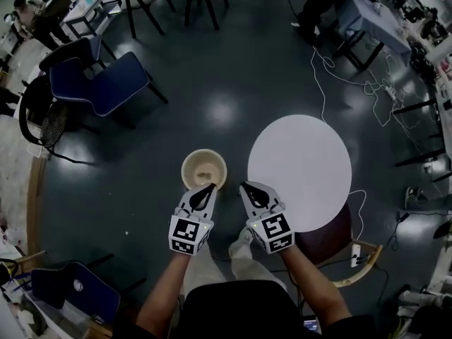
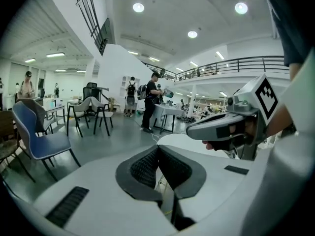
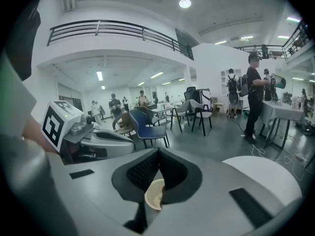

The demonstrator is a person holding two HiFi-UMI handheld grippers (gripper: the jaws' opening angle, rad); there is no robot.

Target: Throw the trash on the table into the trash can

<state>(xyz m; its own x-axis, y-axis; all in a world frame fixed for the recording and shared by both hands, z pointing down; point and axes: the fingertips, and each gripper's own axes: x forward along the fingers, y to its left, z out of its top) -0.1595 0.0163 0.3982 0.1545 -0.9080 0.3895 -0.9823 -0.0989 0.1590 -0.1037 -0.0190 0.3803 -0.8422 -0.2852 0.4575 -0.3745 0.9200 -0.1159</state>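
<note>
White two-jaw left gripper (image 1: 210, 187) held out front, jaws pressed together, empty, white right gripper (image 1: 244, 185) alongside, likewise closed, bare forearms (image 1: 166, 288) extended.

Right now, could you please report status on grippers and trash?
Left gripper shut, empty; right gripper shut, empty. Trash can on floor beside white table, something pale inside. No trash seen on table; nothing obstructing.

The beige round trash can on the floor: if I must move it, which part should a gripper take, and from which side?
Probably its rim, from above. The beige round trash can stands upright with its mouth open upward, so one jaw can go inside the thin wall and one outside. The near edge, below the shut left gripper, looks handiest.
</note>
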